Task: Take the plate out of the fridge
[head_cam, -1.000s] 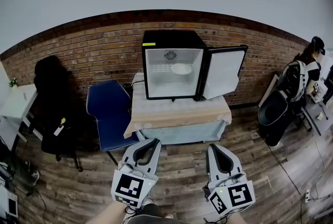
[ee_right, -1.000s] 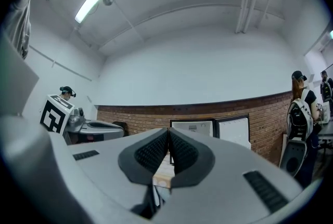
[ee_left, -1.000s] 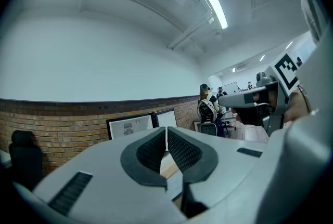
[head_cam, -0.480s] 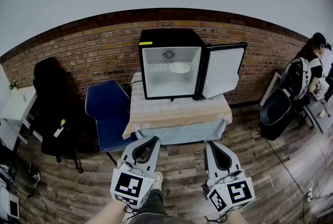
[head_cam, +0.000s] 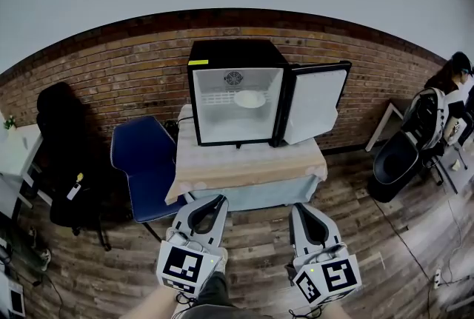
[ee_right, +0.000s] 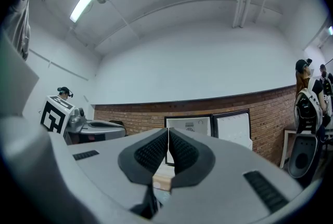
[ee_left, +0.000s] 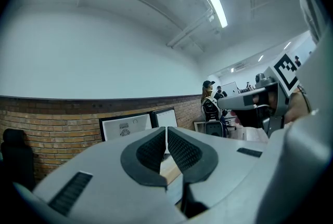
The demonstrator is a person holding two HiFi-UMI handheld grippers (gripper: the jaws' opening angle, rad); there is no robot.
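Note:
A small black fridge stands on a cloth-covered table, its door swung open to the right. A white plate lies on the upper shelf inside. My left gripper and right gripper hang low in the head view, well short of the table, both shut and empty. The left gripper view has the fridge far off behind the closed jaws. The right gripper view likewise has the fridge and its door beyond the jaws.
A blue chair stands left of the table, a black chair further left. A brick wall runs behind. At the right a person sits by a dark bin. The floor is wood.
The fridge and table have grown larger and shifted slightly left in the head view as I come closer. Both grippers keep their place, still shut.

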